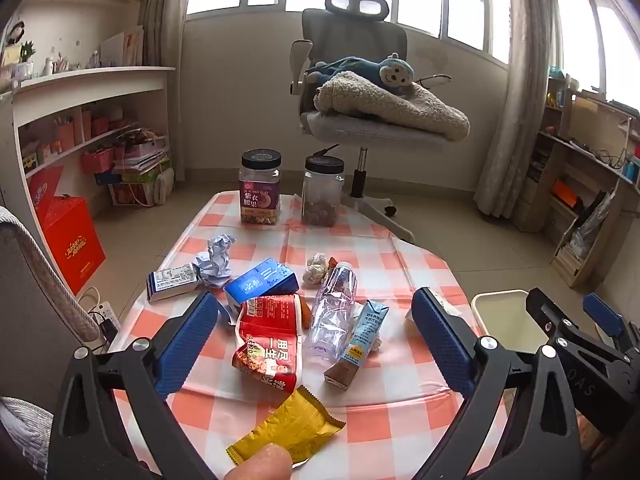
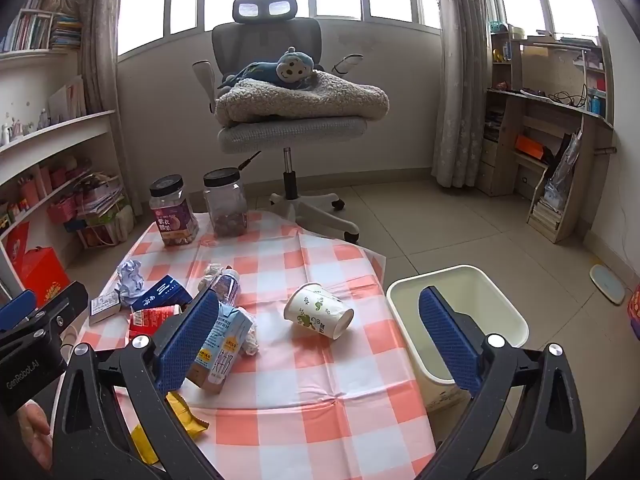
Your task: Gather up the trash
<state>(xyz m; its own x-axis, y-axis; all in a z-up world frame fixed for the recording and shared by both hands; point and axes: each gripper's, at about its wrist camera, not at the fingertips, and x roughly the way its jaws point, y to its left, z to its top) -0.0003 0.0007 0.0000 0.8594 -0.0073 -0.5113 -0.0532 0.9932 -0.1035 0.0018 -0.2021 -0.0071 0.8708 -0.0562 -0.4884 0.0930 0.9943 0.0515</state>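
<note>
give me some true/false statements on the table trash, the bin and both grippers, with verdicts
1. The paper cup lies on its side on the checked tablecloth. True.
2. The left gripper is shut on the clear plastic bottle. False: its jaws stand open and hold nothing.
3. The cream bin stands on the floor beside the table. True.
4. The right gripper holds the paper cup. False: it is open, with the cup lying free on the cloth.
5. Both snack jars have black lids on. True.
</note>
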